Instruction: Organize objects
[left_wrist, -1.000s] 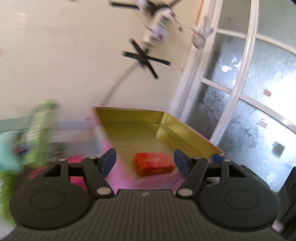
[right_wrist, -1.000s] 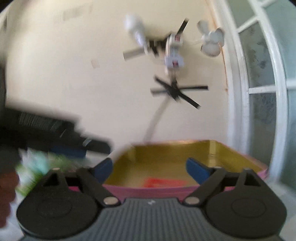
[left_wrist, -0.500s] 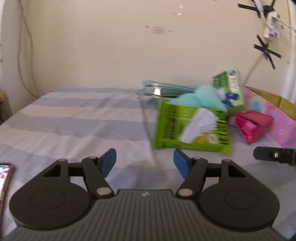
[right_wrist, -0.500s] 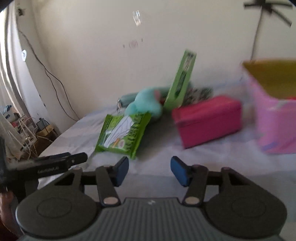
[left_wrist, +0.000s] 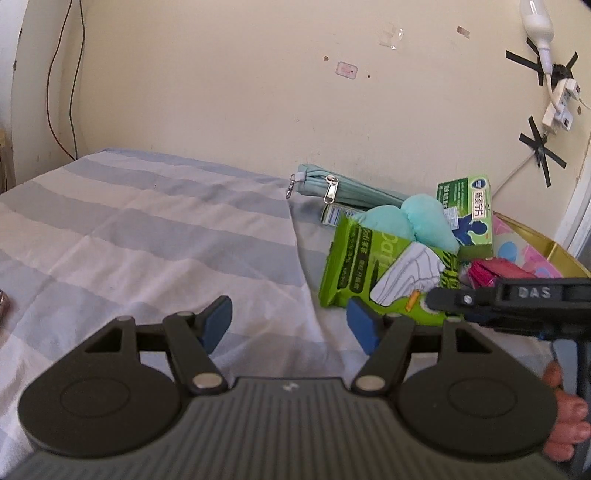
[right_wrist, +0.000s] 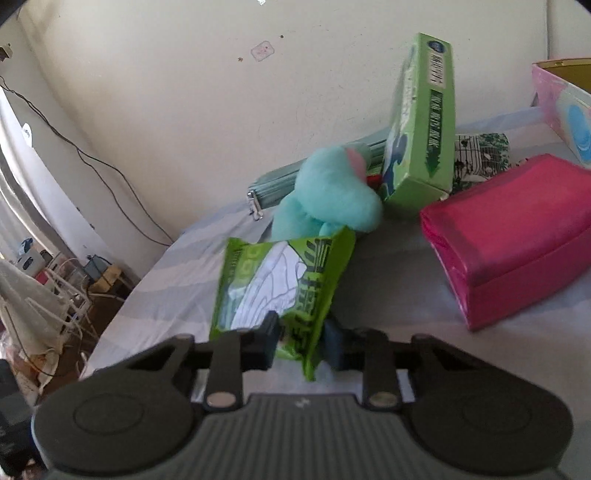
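Grip matters here: right gripper (right_wrist: 299, 341) pinches the near corner of the green wipes pack (right_wrist: 280, 280) lying on the striped bedsheet (left_wrist: 147, 229), so lifting slowly toward the pink tin (right_wrist: 565, 107) should stop it slipping, while left gripper (left_wrist: 291, 325) hangs spread and empty.

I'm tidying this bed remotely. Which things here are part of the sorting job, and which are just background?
Job:
green packet, pinched in right gripper
teal plush toy
green carton
pink box
teal zip pouch
tin

Background:
striped sheet
taped wall cables
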